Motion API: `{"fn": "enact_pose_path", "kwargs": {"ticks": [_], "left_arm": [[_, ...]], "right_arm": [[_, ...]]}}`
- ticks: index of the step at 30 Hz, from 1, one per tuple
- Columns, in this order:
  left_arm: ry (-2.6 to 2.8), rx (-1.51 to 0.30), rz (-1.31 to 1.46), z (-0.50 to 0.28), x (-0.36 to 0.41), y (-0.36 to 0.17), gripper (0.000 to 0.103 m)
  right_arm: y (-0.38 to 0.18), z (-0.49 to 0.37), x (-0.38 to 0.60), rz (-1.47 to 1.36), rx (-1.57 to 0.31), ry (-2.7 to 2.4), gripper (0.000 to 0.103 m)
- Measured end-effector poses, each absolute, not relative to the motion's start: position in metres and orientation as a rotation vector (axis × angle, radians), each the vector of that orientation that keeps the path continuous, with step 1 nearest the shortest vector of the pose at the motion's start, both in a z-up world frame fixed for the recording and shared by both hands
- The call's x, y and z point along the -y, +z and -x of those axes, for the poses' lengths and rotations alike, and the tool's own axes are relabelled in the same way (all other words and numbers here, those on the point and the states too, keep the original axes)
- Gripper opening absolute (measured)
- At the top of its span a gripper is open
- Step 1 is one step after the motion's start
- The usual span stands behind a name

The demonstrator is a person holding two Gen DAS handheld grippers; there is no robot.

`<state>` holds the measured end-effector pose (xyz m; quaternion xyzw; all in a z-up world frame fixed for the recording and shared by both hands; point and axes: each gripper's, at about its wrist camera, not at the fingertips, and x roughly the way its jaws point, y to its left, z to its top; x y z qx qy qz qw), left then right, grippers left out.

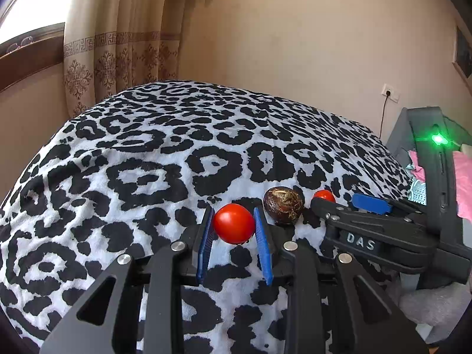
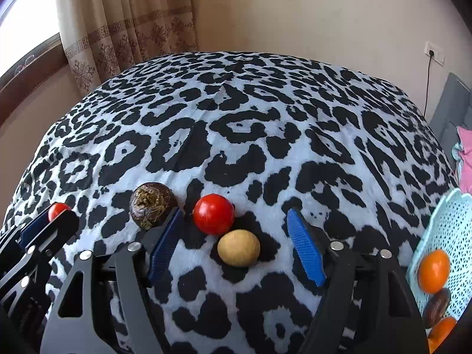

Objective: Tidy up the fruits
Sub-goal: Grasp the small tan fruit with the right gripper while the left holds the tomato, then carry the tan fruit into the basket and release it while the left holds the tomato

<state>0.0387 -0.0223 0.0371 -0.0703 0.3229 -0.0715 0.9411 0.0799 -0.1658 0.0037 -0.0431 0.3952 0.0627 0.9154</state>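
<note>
The left gripper [image 1: 234, 224] holds one tomato [image 1: 234, 223] narrowly, the right gripper [image 2: 236, 243] stands wide around another tomato [image 2: 213, 217] and a yellow fruit [image 2: 239, 247], so closing may push one away on the soft spotted cover [image 2: 236, 112].

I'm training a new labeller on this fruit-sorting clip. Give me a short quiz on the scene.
1. True or false: the right gripper is open.
2. What sits between the fingers of the left gripper? A) tomato B) banana C) apple
3. Fill in: the oranges lie in the ___.
Key: 1 true; 2 A; 3 basket.
</note>
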Motion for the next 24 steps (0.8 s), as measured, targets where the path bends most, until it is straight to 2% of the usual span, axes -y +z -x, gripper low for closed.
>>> {"fn": "enact_pose_path", "kwargs": {"ticks": [8,13,24], "left_arm": [[-0.151,-0.67,0.154,-0.041,0.021,0.035,0.028],[-0.152,-0.671,0.158,-0.041,0.02,0.035,0.027],[-0.157,-0.667,0.161,-0.04,0.021,0.037,0.027]], "right_arm": [[-0.002,-0.086,0.16,0.113,-0.812,0.151,0.05],[0.002,-0.084,0.156,0.098,-0.805,0.162,0.03],[0.021,-0.072,0.175,-0.035,-0.777,0.164,0.029]]}}
